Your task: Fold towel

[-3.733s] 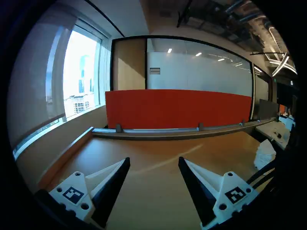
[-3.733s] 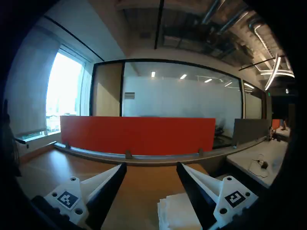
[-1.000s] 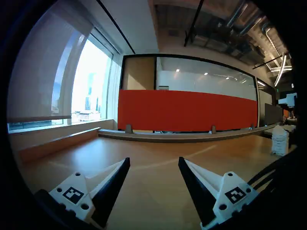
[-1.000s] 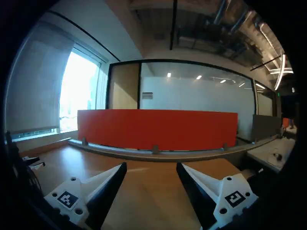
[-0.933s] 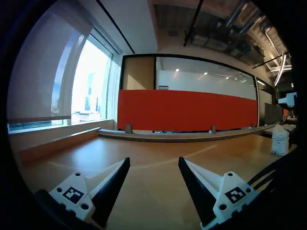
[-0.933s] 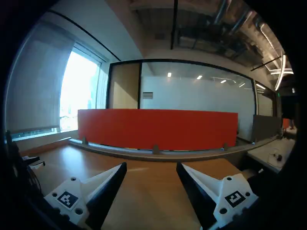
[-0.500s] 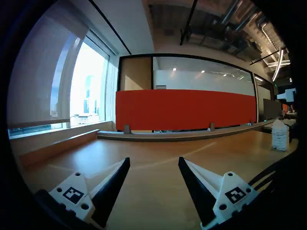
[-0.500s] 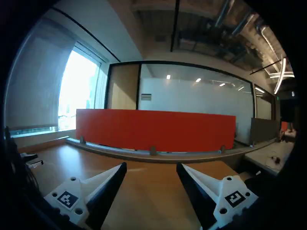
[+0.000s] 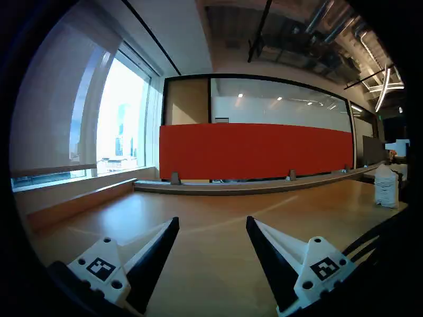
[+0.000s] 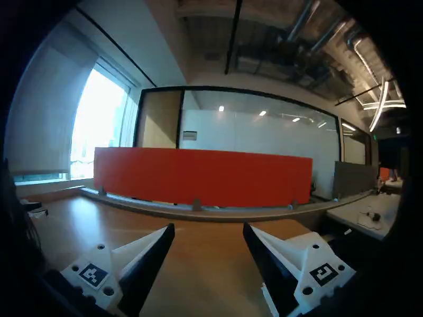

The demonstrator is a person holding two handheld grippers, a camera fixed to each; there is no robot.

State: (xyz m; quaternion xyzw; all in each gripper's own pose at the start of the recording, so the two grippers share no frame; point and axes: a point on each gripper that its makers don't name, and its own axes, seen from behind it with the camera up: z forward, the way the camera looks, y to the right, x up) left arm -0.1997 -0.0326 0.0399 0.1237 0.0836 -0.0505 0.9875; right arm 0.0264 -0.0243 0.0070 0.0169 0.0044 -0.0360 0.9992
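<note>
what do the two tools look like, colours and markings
Both match: the left tool and right tool each have two white wedge-shaped fingers with black inner faces and a square black-and-white marker on each finger base. Black cables run beside the left one.

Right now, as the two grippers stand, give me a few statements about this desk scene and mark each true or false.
1. The left gripper is open and holds nothing. True.
2. The right gripper is shut on a towel. False: it is open, with nothing between its fingers.
3. A white folded stack stands on the wooden table. True.
4. The divider panel behind the table is blue. False: it is red.
</note>
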